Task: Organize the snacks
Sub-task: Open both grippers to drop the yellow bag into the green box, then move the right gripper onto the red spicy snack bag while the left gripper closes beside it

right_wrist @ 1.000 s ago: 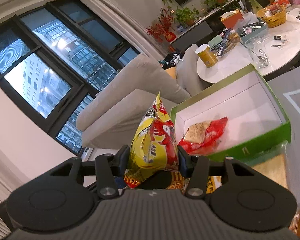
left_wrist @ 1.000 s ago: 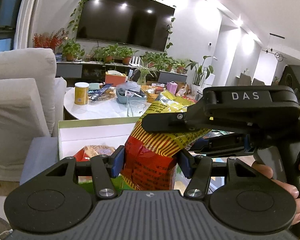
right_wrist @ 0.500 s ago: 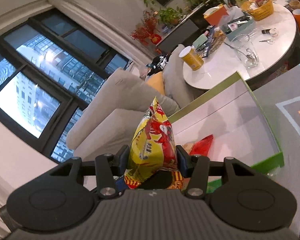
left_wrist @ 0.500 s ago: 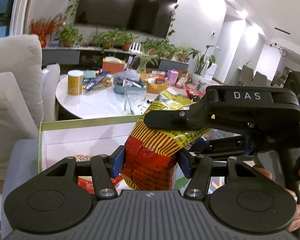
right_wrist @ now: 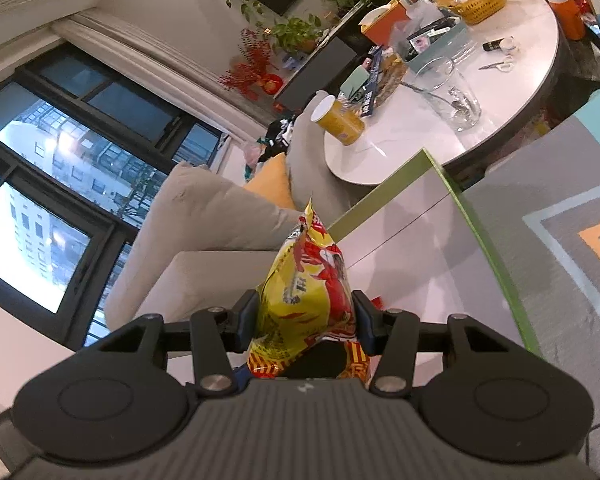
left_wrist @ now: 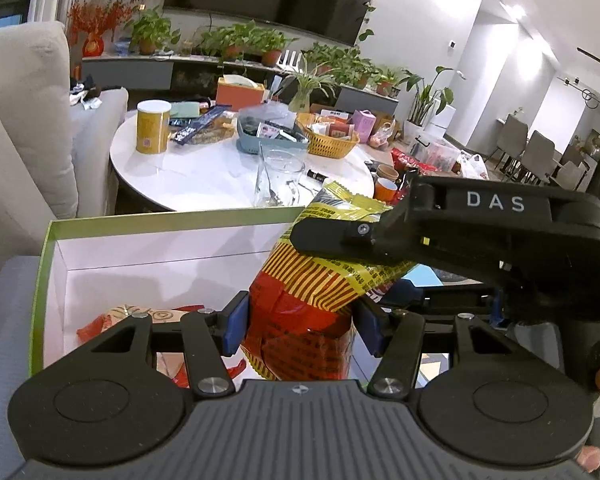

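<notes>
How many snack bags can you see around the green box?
2. One yellow-and-red snack bag is held above the green box by both grippers; one red bag lies inside. More may be hidden behind the grippers.

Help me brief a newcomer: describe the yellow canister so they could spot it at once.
Find the round white table behind the green-rimmed box. On the table's side nearest the beige sofa stands the yellow canister, upright. It is the only tall yellow cylinder with a white lid; its neighbours are flat packets and baskets.
</notes>
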`<state>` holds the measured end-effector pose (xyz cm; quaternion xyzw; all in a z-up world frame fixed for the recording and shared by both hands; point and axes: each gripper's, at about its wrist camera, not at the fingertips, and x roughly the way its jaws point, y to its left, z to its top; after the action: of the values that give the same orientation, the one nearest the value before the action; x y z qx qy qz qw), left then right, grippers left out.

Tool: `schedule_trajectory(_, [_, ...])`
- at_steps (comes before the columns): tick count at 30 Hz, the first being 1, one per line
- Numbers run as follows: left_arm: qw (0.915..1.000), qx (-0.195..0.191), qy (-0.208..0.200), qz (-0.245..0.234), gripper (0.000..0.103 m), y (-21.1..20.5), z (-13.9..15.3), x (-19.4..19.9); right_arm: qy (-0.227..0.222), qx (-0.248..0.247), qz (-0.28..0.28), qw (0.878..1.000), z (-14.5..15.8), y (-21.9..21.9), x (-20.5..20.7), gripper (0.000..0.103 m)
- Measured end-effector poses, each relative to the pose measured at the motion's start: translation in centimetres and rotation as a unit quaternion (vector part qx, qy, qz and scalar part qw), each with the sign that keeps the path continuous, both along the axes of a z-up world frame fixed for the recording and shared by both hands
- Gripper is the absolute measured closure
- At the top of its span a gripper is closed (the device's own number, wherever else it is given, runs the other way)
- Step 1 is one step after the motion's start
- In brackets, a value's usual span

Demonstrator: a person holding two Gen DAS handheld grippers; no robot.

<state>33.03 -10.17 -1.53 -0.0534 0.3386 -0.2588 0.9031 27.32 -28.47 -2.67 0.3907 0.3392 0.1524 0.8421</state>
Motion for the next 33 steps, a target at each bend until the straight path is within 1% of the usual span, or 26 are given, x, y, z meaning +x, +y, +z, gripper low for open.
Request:
schedule_trajectory(3, [1.0000, 0.004, -0.003, 0.002, 0.050, -0.5, 0.0, 0.3, 0.003, -0.005, -0.008, 1.000, -0.1, -0.3, 0.1, 0.048])
schedule_trajectory(4, [1.0000, 0.004, -0.005, 0.003, 0.049, -0.7, 0.0, 0.4, 0.002, -0.004, -0.010, 1.000, -0.1, -0.4, 0.1, 0.047])
schedule_trajectory(5, [1.0000, 0.002, -0.004, 0.004, 0.047, -0.8, -0.1, 0.4, 0.001, -0.001, -0.015, 1.000, -0.2, -0.6, 0.1, 0.044])
schedule_trajectory(6, [1.0000, 0.003, -0.003, 0.004, 0.042, -0.7, -0.1, 0.3, 0.003, 0.001, -0.025, 1.000, -0.2, -0.8, 0.1, 0.039])
schedule_trajectory(7, [1.0000, 0.007, -0.003, 0.001, 0.040, -0.7, 0.0, 0.3, 0.008, 0.001, -0.035, 0.999, -0.2, -1.0, 0.1, 0.027])
schedule_trajectory(8, [0.9999, 0.011, -0.009, 0.002, 0.038, -0.5, 0.2, 0.0, 0.010, 0.000, -0.047, 0.999, -0.2, -1.2, -0.2, 0.018])
schedule_trajectory(10, [0.9993, 0.016, -0.029, 0.016, 0.033, -0.1, 0.7, -0.7, -0.005, -0.007, -0.062, 0.998, 0.3, -1.6, -1.2, 0.011])
schedule_trajectory(11, [0.9988, 0.020, -0.038, 0.022, 0.029, 0.2, 1.0, -1.0, -0.011, -0.014, -0.069, 0.997, 0.5, -1.7, -1.6, 0.010])
schedule_trajectory(13, [0.9982, 0.021, -0.047, 0.029, 0.029, 0.9, 1.4, -1.6, -0.018, -0.024, -0.084, 0.996, 0.9, -2.1, -2.6, 0.009])
schedule_trajectory(15, [0.9983, 0.020, -0.046, 0.031, 0.029, 1.6, 1.7, -2.1, -0.019, -0.010, -0.085, 0.996, 1.0, -2.5, -3.3, 0.008])
schedule_trajectory(17, [0.9981, 0.018, -0.046, 0.036, 0.029, 2.3, 2.0, -2.5, -0.012, 0.010, -0.079, 0.997, 0.6, -2.8, -3.7, 0.007])
schedule_trajectory(19, [0.9978, 0.013, -0.049, 0.044, 0.029, 3.1, 2.2, -2.9, -0.007, 0.018, -0.072, 0.997, 0.4, -2.9, -4.1, 0.007])
schedule_trajectory(24, [0.9978, -0.001, -0.036, 0.056, 0.029, 4.7, 3.3, -3.2, -0.001, 0.008, -0.056, 0.998, 0.3, -1.8, -5.4, 0.007])
schedule_trajectory(29, [0.9957, 0.001, -0.061, 0.070, 0.029, 6.4, 5.2, -4.9, 0.011, 0.020, -0.032, 0.999, 0.4, -0.6, -6.2, 0.007])
schedule_trajectory(33, [0.9944, 0.009, -0.068, 0.080, 0.028, 8.0, 5.4, -6.6, 0.010, 0.002, -0.014, 1.000, 1.0, 1.1, -7.0, 0.007])
